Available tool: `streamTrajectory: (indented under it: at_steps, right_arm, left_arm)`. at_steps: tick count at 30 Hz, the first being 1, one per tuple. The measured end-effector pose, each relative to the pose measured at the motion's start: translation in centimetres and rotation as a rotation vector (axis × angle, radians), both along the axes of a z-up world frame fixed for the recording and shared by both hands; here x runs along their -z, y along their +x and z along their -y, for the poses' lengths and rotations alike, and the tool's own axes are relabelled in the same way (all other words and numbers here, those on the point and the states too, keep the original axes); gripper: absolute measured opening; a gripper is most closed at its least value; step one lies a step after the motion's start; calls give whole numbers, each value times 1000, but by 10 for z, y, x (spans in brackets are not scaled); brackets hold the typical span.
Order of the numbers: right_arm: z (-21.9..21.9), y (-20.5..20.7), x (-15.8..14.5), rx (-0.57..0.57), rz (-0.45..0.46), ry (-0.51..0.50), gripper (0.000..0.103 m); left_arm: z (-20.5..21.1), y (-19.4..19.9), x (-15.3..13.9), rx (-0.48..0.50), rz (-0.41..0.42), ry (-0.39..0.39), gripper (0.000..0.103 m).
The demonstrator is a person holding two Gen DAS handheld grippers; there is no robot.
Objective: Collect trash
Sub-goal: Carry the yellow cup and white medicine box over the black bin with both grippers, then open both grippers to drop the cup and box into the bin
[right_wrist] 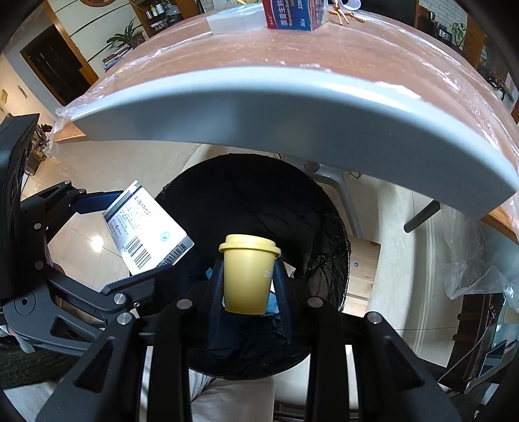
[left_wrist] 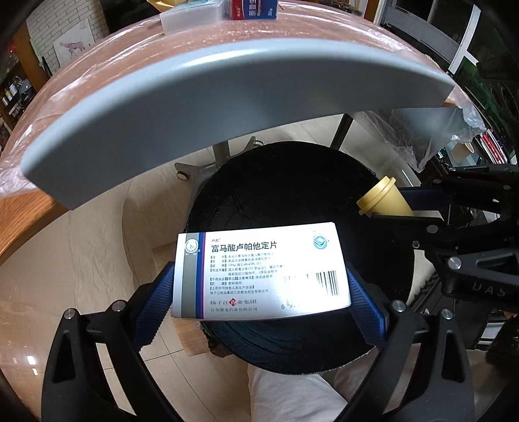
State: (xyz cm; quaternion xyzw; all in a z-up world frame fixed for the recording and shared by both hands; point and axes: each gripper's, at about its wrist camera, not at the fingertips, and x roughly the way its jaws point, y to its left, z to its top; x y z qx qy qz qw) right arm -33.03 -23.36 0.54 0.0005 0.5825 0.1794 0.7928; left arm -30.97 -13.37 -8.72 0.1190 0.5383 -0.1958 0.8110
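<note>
The red and blue box (right_wrist: 293, 14) at the far edge of the table (right_wrist: 324, 55) is cut by the picture's top edge. The medicine box (left_wrist: 261, 269) hides part of the black bin (left_wrist: 292, 181); its small print is unreadable.

Glossy cardboard box (left_wrist: 259, 269), matt yellow plastic cup (right_wrist: 248, 276) — crinkled black bin liner (left_wrist: 292, 194)

Even indoor light, fisheye-bent edges, dark corners
</note>
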Motion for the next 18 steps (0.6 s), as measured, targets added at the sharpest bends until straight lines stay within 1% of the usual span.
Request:
streamTrajectory:
  at_steps: [9, 18]
  right_arm:
    - [0, 4, 13, 14, -11, -19, 30]
    - [-2, 7, 19, 20, -22, -40, 30]
  left_arm:
    - [7, 6, 10, 18, -10, 25, 97]
    - [11, 7, 18, 24, -18, 48, 97]
